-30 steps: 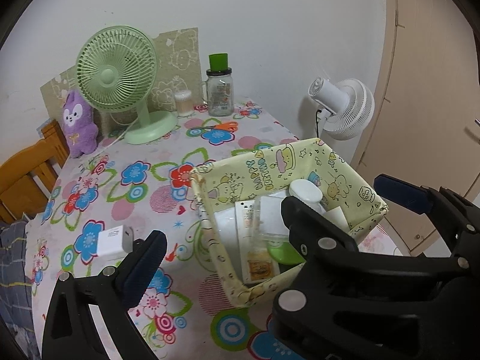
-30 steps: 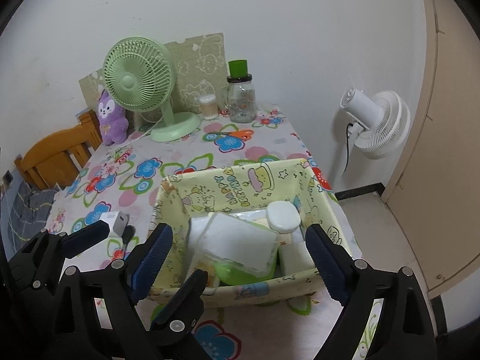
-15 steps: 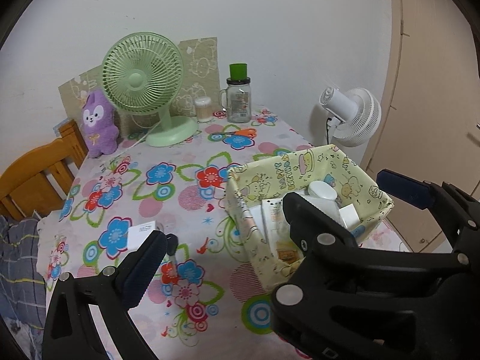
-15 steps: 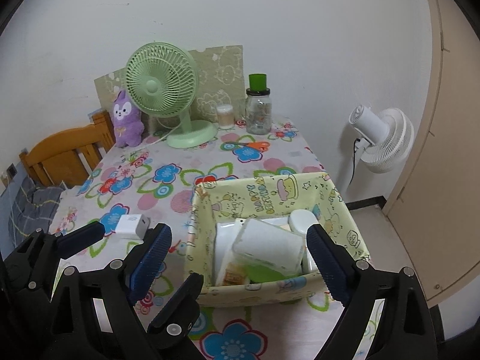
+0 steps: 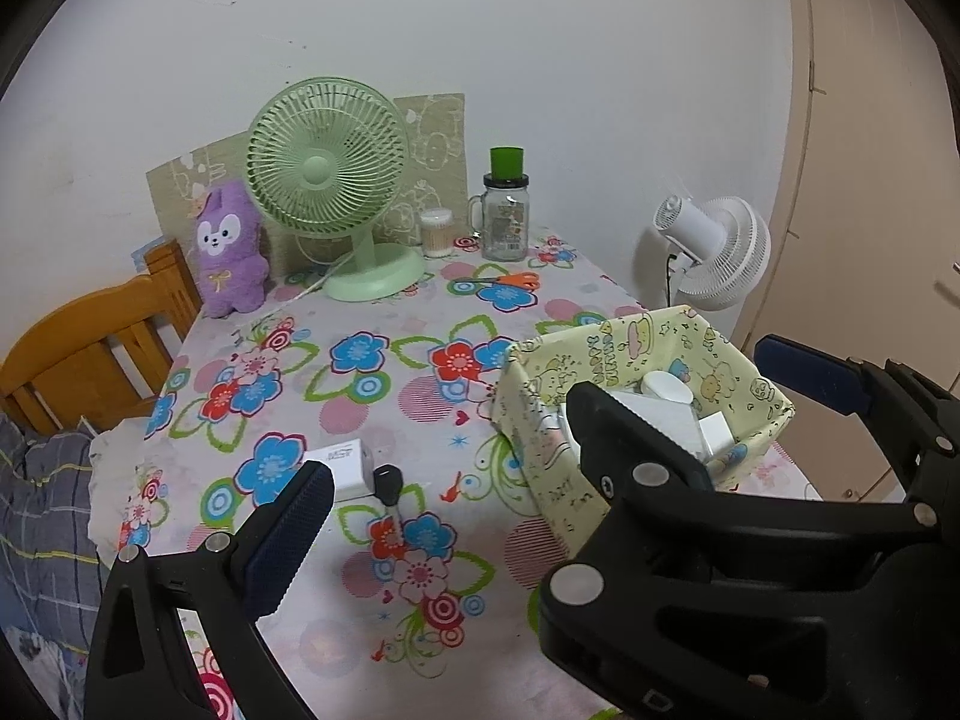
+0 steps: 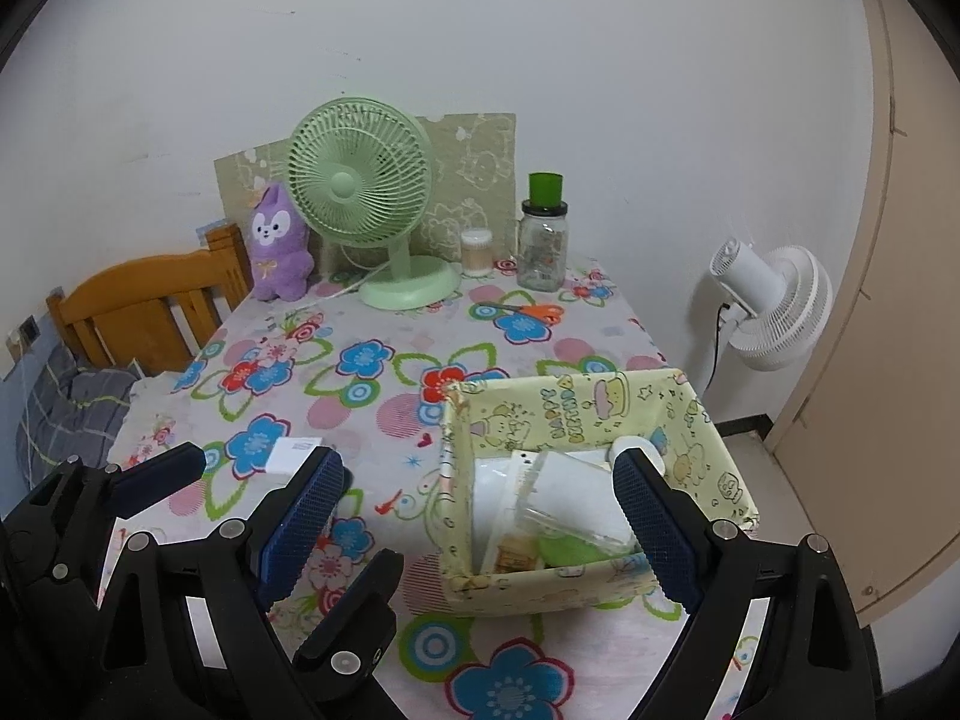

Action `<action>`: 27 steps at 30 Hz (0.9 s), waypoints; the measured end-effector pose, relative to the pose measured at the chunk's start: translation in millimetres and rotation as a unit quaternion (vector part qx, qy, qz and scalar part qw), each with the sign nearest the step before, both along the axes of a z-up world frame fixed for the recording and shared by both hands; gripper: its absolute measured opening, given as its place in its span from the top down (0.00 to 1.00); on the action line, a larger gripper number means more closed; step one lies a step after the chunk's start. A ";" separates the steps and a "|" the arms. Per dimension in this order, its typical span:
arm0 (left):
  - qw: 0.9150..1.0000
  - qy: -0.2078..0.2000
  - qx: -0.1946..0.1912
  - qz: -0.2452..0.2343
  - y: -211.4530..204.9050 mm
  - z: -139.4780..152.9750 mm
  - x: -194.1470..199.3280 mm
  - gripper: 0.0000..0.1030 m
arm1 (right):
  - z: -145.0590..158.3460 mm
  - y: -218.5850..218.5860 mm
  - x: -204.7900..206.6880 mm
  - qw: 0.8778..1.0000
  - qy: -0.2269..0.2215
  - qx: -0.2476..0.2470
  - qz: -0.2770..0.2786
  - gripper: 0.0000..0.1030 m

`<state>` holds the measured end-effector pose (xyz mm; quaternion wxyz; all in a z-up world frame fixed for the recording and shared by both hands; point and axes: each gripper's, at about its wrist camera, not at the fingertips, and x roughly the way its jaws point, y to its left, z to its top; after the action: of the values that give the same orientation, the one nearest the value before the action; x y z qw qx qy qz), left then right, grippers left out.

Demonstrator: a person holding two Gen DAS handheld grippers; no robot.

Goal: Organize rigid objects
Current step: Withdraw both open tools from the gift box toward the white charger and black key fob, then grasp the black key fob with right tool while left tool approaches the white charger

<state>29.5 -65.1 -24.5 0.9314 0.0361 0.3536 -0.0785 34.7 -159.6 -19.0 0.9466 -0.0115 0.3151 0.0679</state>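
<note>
The yellow fabric basket (image 6: 591, 414) stood at the lower right of the right wrist view, on the flowered tablecloth (image 6: 384, 372). Inside it lay a white lidded box (image 6: 576, 495) tilted over a green item (image 6: 567, 549), a white bottle cap (image 6: 630, 450) toward the back right, and a small orange-labelled packet (image 6: 513, 555) against the front wall. The rest of its contents were too crowded to tell apart.

The right gripper (image 6: 480, 531) stood wide open at the bottom centre, its 2 blue pads holding nothing; the basket showed between them, untouched. The left gripper (image 5: 540, 414) was also spread wide and empty in the left wrist view.

Still outside the basket, at the centre left of the left wrist view, a white charger (image 5: 342, 468) lay on the cloth with a black key (image 5: 389, 483) just beside it. At the upper centre stood a glass jar (image 6: 543, 249) with a green cup on its lid, and a small cotton-swab tub (image 6: 476, 252) next to the green fan (image 6: 366, 204).
</note>
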 end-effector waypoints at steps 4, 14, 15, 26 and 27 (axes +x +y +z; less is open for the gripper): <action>1.000 -0.003 -0.003 0.006 10.6 1.3 -4.1 0.00 | 1.5 9.6 -3.3 1.000 -0.002 -0.001 0.004 0.09; 1.000 -0.015 -0.007 0.012 28.9 2.9 -10.0 0.00 | 4.5 27.9 -8.5 1.000 -0.013 -0.007 0.008 0.09; 1.000 -0.015 -0.007 0.013 30.7 2.6 -10.0 0.00 | 4.6 29.4 -9.1 1.000 -0.015 -0.009 0.008 0.09; 0.999 -0.014 -0.010 0.034 53.6 -4.7 -3.8 0.00 | -1.3 48.4 -2.7 1.000 -0.020 -0.007 0.015 0.09; 0.999 -0.012 -0.013 0.039 57.8 -6.3 -1.9 0.00 | -2.3 48.9 -1.4 1.000 -0.020 -0.005 0.015 0.09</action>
<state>27.6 -7.3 -30.8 0.9385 0.0116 0.3421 -0.0464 33.3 -110.7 -21.3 0.9515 -0.0226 0.2959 0.0806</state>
